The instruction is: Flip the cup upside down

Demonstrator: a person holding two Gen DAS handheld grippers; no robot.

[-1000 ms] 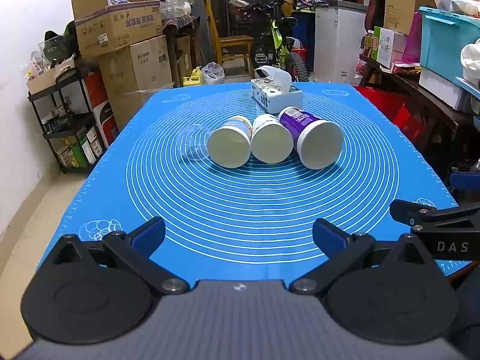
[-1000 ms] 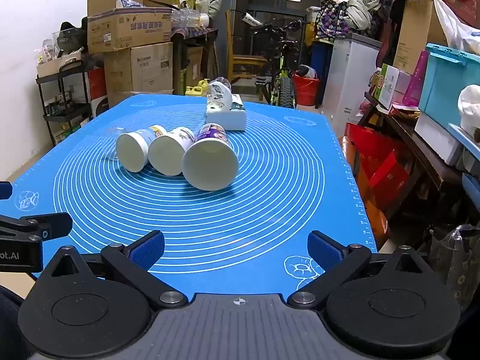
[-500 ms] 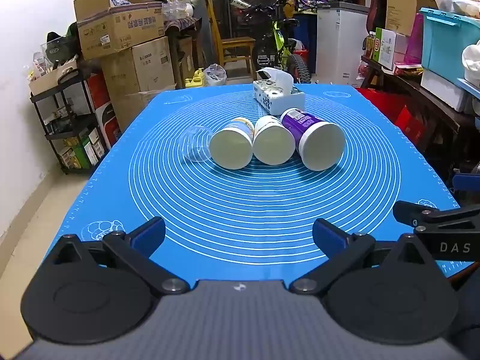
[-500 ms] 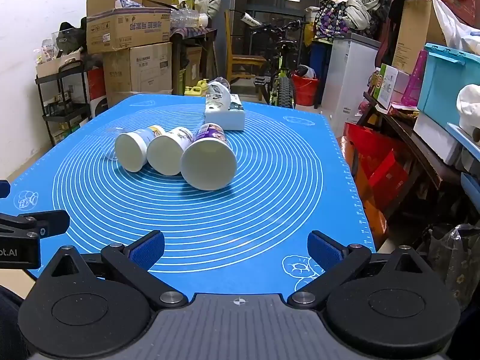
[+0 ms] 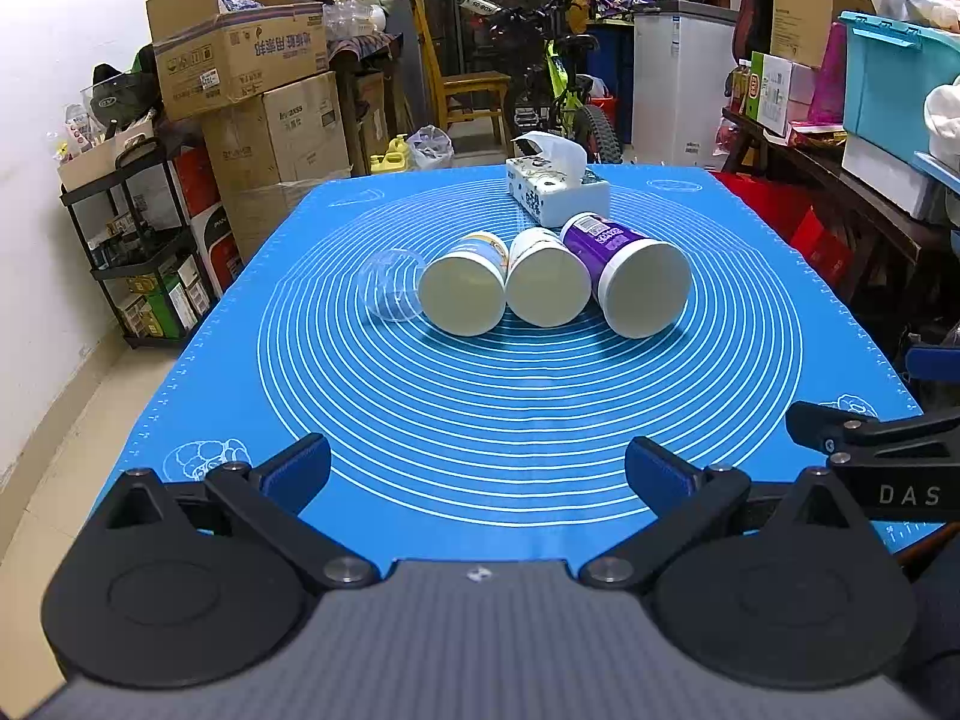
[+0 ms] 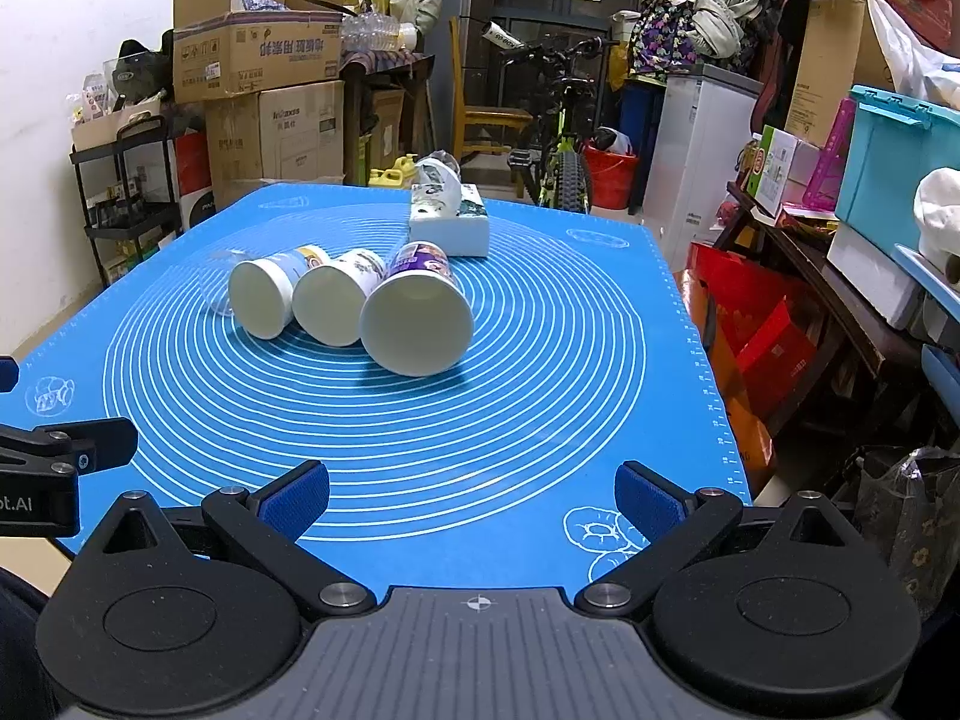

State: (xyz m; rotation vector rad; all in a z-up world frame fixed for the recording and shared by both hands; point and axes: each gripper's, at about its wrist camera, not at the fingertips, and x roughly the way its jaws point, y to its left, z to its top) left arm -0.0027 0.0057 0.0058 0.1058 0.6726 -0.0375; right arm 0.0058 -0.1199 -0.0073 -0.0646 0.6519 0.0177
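Three paper cups lie on their sides on the blue mat (image 5: 528, 420), mouths toward me: a yellow-blue one (image 5: 463, 293), a white one (image 5: 547, 287) and a purple one (image 5: 636, 282). A clear plastic cup (image 5: 390, 283) lies left of them. In the right wrist view the purple cup (image 6: 417, 318) is nearest, then the white cup (image 6: 336, 303) and the yellow-blue cup (image 6: 267, 294). My left gripper (image 5: 477, 471) is open and empty above the mat's near edge. My right gripper (image 6: 471, 495) is open and empty, also well short of the cups.
A tissue box (image 5: 555, 195) stands behind the cups. Cardboard boxes (image 5: 252, 90) and a black shelf (image 5: 144, 240) are left of the table. A bicycle (image 5: 564, 96) stands behind, and crates (image 6: 888, 180) are at the right.
Both grippers have edged slightly forward toward the cups. The cups have not moved.
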